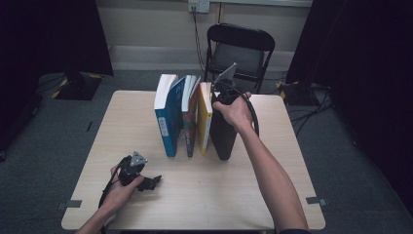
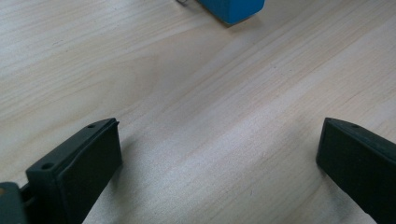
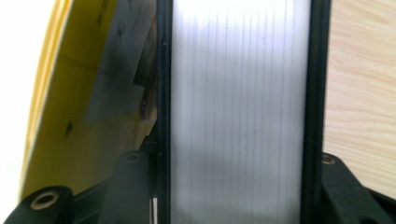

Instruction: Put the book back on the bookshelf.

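A row of books stands upright mid-table: a blue book (image 1: 168, 119), a thinner multicoloured one (image 1: 190, 117), a yellow book (image 1: 205, 117) and a thick black book (image 1: 225, 136) at the right end. My right gripper (image 1: 221, 103) comes down on the black book's top, shut on it. In the right gripper view its jaws clamp both black covers around the white page block (image 3: 238, 93), with the yellow book (image 3: 70, 116) leaning alongside. My left gripper (image 1: 153, 183) rests on the table near the front left, open, nothing between its jaws (image 2: 219, 158). A corner of the blue book (image 2: 231, 8) lies ahead of it.
The light wooden table (image 1: 136, 126) has bare room left of the books and along the front. A black folding chair (image 1: 241, 48) stands just behind the far edge. Dark curtains and cables flank the floor on both sides.
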Motion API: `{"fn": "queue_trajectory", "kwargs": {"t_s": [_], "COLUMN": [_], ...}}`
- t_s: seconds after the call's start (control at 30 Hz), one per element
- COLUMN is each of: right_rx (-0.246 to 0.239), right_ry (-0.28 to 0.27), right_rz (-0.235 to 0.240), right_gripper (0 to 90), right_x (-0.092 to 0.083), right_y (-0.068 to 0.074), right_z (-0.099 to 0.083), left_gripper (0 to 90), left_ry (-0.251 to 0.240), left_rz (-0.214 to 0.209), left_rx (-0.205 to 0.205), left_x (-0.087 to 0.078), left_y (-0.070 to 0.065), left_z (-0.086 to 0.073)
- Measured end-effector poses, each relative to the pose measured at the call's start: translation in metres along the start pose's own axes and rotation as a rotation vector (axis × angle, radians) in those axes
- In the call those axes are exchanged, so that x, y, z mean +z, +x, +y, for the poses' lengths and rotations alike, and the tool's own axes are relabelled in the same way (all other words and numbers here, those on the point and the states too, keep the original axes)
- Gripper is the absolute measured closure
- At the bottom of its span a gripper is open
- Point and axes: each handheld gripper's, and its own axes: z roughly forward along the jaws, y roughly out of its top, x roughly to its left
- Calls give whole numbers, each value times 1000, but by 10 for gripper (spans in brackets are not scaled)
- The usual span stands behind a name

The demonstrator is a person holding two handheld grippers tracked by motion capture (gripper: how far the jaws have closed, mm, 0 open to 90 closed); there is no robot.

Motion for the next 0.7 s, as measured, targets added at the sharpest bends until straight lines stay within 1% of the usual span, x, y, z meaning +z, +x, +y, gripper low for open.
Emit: {"fn": "queue_trajectory", "kwargs": {"t_s": [0.03, 0.1, 0.23, 0.27, 0.43, 0.57, 0.63, 0.7], "right_rx": [2, 16, 21, 29, 28, 36, 44, 49], "right_ry": [4, -9, -11, -9, -13, -10, -21, -19], "right_rz": [1, 3, -1, -2, -14, -17, -23, -20], "right_gripper": [536, 536, 536, 536, 536, 536, 536, 536], "right_x": [0, -1, 2, 2, 5, 6, 7, 7], "right_y": [-1, -2, -3, -3, -1, -2, -2, -2], "right_z": [3, 6, 14, 16, 24, 32, 35, 38], "left_gripper": [0, 0, 0, 0, 0, 0, 0, 0], "left_ry": [0, 0, 0, 0, 0, 0, 0, 0], "left_rz": [0, 0, 0, 0, 0, 0, 0, 0], "left_rx": [0, 0, 0, 0, 0, 0, 0, 0], "left_x": [0, 0, 0, 0, 0, 0, 0, 0], "left_y": [0, 0, 0, 0, 0, 0, 0, 0], "left_z": [0, 0, 0, 0, 0, 0, 0, 0]}}
